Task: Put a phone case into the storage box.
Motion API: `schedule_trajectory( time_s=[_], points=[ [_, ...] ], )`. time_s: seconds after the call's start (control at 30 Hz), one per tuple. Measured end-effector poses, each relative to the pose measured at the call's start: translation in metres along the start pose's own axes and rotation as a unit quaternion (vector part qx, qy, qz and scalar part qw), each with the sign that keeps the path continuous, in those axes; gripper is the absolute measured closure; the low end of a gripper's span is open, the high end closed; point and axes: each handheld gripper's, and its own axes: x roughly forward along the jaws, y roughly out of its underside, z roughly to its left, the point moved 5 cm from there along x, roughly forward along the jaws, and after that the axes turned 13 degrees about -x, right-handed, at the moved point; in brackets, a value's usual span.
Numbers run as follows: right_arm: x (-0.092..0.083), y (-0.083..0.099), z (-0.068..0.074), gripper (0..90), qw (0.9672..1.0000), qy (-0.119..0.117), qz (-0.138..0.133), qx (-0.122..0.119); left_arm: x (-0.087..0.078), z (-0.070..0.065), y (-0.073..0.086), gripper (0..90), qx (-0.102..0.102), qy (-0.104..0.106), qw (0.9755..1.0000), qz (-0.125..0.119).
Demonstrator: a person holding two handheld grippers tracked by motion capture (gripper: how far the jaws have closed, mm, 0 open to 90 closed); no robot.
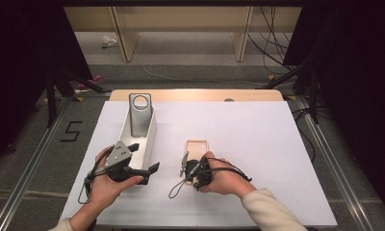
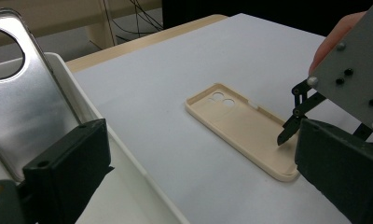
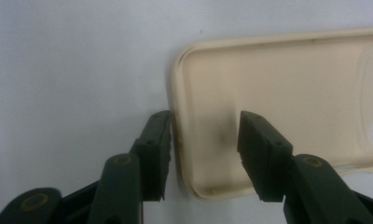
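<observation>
Item: 1 cream phone case [image 3: 287,98], open side up, 2 round camera holes, flat on white table [image 1: 258,144]. Right gripper [image 3: 205,140] spread, straddling its end wall; left gripper [image 1: 145,159] spread, holding nothing. Floor marking "5" [image 1: 72,131].

A white sheet [image 1: 258,144] covers the table. On its left part stands a long tray [image 1: 149,139], running away from the person, and inside it a metal plate [image 1: 140,113] leans toward the far end. To the right of the tray, apart from it, a phone case [image 1: 196,146] lies flat on the sheet (hollow side up). The left gripper [image 1: 145,159] sits at the tray's near end, over its right wall. The right gripper [image 3: 204,140] is at the case's near end, one jaw outside the end wall, the other inside the hollow.
</observation>
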Motion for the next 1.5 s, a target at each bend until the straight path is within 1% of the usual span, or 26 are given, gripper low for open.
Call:
schedule_trajectory(
  time_s=[0.13,0.17,0.2,0.23,0.27,0.47,0.53,0.63,0.7,0.8,0.87,0.9,1.0,1.07,1.13,1.3,1.37,1.43,1.5],
  points=[
    [0.0008,-0.0019,-0.0001,62.1,0.9999,-0.006,0.0,-0.01,0.0,0.0,-0.0002,3.0,0.001,0.0,1.0,0.0],
    [-0.0001,-0.002,0.0008,62.8,0.9999,-0.012,0.006,-0.009,0.0,-0.0001,-0.0002,3.0,0.001,0.0,1.0,0.0],
    [-0.0002,-0.0026,0.0007,63.9,0.9998,-0.012,0.009,-0.012,0.0,-0.0001,-0.0003,3.0,0.001,0.0,1.0,0.0],
    [0.0007,-0.0033,0.0009,64.8,0.9998,-0.013,0.005,-0.014,0.0,0.0,-0.0003,3.1,0.001,0.0,1.0,0.0],
    [0.0001,-0.0035,0.0008,65.8,0.9996,-0.018,0.011,-0.018,0.0,0.0,-0.0002,3.1,0.001,0.001,1.0,0.0],
    [0.0005,-0.0055,0.001,69.6,0.9993,-0.026,0.016,-0.02,-0.0001,0.0002,-0.0002,3.3,0.001,0.0,1.0,0.0],
    [0.0003,-0.0059,0.0009,70.7,0.9991,-0.026,0.018,-0.026,-0.0001,0.0,0.0,3.3,0.001,0.0,1.0,0.0],
    [0.0005,-0.0067,0.0022,73.3,0.9992,-0.026,0.017,-0.024,-0.0002,-0.0001,-0.0004,3.3,0.001,0.001,1.0,-0.001],
    [0.0008,-0.0071,0.002,75.2,0.9992,-0.022,0.017,-0.028,-0.0003,-0.0002,-0.0003,3.4,0.001,0.001,1.0,0.0],
    [0.0004,-0.0073,0.0027,77.1,0.9992,-0.019,0.02,-0.027,-0.0004,-0.0002,-0.0005,3.4,0.001,0.001,1.0,-0.001],
    [-0.0003,-0.0075,0.0031,78.0,0.999,-0.02,0.026,-0.031,-0.0004,0.0,-0.0005,3.4,0.001,0.001,1.0,-0.001],
    [0.0002,-0.0078,0.0033,78.4,0.9991,-0.018,0.023,-0.032,-0.0004,0.0001,-0.0004,3.4,0.001,0.0,1.0,-0.001],
    [-0.0004,-0.0081,0.0039,80.2,0.9988,-0.018,0.027,-0.036,-0.0006,-0.0001,-0.0006,3.4,0.001,0.001,1.0,-0.002],
    [0.0,-0.0085,0.0053,82.2,0.999,-0.018,0.024,-0.034,-0.0006,-0.0002,-0.0006,3.4,0.001,0.001,1.0,-0.002],
    [0.0001,-0.0087,0.0053,84.7,0.9987,-0.018,0.022,-0.041,-0.0005,0.0,-0.0004,3.4,0.001,0.001,1.0,-0.001],
    [-0.0011,-0.0079,0.0056,85.6,0.9984,-0.019,0.024,-0.047,-0.0008,-0.0002,-0.0006,3.4,0.001,0.0,1.0,-0.002],
    [-0.0014,-0.0076,0.0069,85.9,0.9987,-0.019,0.024,-0.041,-0.0008,0.0,-0.0006,3.4,0.001,0.0,1.0,-0.002],
    [-0.001,-0.0069,0.0065,86.2,0.9987,-0.016,0.014,-0.047,-0.0008,0.0001,-0.0007,3.5,0.0,0.001,1.0,-0.002],
    [-0.0017,-0.0052,0.0069,86.3,0.999,-0.019,0.006,-0.039,-0.0009,0.0002,-0.0006,3.5,0.001,0.001,1.0,-0.002]
  ],
)
